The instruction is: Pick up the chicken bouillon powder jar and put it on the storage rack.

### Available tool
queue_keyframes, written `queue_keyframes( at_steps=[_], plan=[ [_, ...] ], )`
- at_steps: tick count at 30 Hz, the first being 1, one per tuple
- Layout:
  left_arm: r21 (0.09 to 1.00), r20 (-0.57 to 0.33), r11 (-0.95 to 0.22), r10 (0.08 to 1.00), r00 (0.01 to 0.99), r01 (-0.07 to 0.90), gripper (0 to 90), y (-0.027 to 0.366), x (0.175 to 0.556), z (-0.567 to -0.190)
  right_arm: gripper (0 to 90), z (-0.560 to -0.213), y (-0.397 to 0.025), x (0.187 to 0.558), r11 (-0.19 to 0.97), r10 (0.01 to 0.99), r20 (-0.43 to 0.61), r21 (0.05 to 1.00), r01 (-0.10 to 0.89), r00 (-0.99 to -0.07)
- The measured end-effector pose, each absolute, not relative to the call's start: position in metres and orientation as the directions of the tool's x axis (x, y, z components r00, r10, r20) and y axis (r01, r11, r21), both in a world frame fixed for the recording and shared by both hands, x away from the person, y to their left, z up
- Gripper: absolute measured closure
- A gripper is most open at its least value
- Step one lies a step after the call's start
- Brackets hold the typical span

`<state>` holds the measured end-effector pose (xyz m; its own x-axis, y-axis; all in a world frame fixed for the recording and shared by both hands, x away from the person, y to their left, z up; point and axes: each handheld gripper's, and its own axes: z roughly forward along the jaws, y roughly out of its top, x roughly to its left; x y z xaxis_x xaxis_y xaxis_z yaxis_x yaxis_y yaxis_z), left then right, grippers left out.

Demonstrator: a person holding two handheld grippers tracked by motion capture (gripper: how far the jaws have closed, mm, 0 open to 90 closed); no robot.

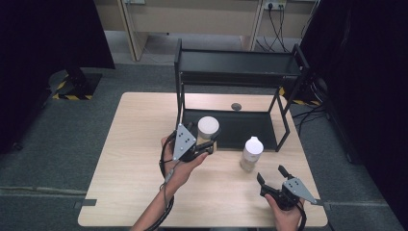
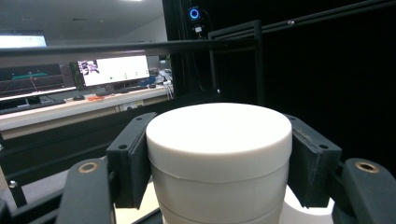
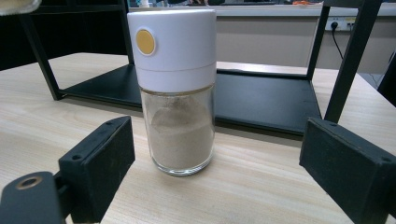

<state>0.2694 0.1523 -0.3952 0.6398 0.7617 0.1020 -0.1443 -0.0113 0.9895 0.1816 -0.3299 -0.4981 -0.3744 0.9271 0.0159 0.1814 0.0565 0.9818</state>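
— Two jars, two grippers. Start at the left: what's the risk there?

— The left gripper (image 1: 208, 144) has its jaws pinching the white-lidded jar (image 1: 208, 127) by the lid, at the front edge of the black rack (image 1: 288, 65), near its lower shelf (image 1: 250, 127). In the left gripper view the pads (image 2: 132, 158) clamp only the wide cap (image 2: 218, 135). If that cap is loose, the body could turn or drop away from it.

— Is the jar on the shelf or in the air?

— Hard to say; its base is hidden, so it may be lifted slightly. Either way, the rack's top tier hangs just above, and a careless rise could knock the lid against that rail.

— And on the right?

— The right gripper (image 1: 271, 175) rests on the table (image 1: 130, 144) with jaws spread wide, holding nothing, aimed at the spice jar (image 3: 175, 93) standing upright just in front of the rack. That one is tall and narrow: a jaw brushing one side first could tip it over or push it into the shelf edge.
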Motion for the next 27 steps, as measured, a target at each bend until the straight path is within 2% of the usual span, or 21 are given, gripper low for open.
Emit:
queue_keyframes(
  at_steps=[27],
  plan=[
    [0.986,0.087,0.018,0.789,0.608,-0.165,33.0,0.153,0.278,-0.369,10.4,-0.498,-0.33,0.181,0.055,0.928,0.016,0.982,0.18,-0.373]
  ],
)
